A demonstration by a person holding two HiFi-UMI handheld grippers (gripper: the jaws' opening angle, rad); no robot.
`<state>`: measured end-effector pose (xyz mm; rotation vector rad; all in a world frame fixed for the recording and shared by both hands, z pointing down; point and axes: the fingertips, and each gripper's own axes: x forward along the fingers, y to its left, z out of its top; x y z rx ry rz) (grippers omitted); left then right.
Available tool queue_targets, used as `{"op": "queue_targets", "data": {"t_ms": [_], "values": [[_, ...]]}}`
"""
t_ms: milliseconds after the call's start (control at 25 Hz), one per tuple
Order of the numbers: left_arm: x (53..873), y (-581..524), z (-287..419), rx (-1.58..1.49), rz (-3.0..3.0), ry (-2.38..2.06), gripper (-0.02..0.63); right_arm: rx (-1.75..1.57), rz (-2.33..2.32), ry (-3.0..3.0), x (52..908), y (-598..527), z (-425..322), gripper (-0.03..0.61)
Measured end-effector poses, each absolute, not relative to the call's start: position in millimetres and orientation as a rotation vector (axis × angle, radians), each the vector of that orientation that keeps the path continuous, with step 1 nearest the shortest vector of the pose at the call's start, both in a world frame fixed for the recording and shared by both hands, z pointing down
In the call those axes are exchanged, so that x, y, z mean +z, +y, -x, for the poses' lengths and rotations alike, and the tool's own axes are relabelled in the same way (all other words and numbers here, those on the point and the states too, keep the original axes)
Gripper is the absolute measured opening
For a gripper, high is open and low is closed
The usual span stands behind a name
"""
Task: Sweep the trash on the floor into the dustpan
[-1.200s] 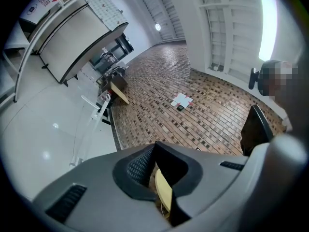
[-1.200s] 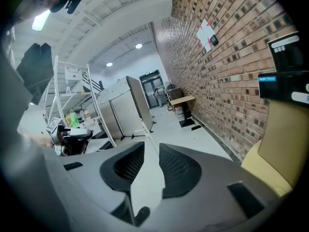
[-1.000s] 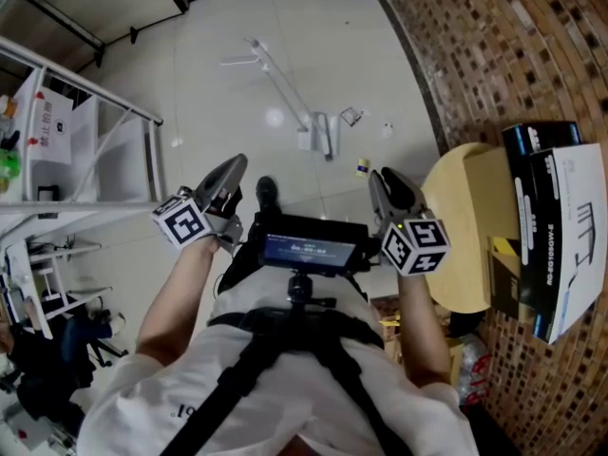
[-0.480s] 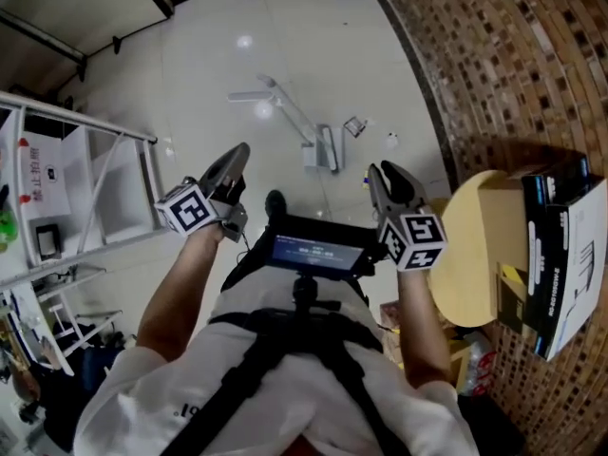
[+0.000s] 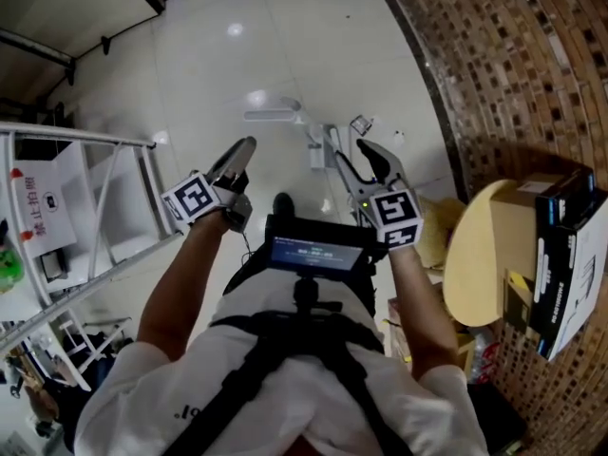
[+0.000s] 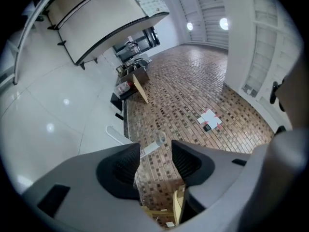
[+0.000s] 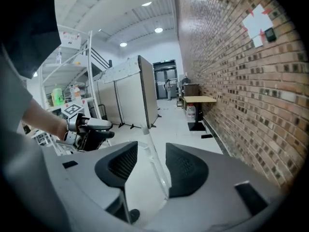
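Left gripper (image 5: 245,148) and right gripper (image 5: 350,150) released, just opening; white handle (image 7: 154,161) near-upright between right jaws.

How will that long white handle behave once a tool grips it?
The white handle looks thin and straight, so it is probably stiff and light. Its smooth surface may twist within a grip. Being long, it could swing or tip if held low.
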<state>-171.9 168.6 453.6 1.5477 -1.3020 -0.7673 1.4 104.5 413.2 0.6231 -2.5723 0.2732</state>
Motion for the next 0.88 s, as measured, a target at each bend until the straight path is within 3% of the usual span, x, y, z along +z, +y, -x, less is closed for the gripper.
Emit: {"op": "queue_targets", "data": {"t_ms": [280,880], "values": [[500.3,152.8,203.6,-0.562,-1.473,-1.431,0.249,0.096,-0.531,-2.529,432.5,91.7,77.2,0.255],[520.3,101.4,210.3,-0.646,-1.437,-1.544,0.267,0.104,-0.455,-2.482,501.3,54.0,147.8,0.262]]}}
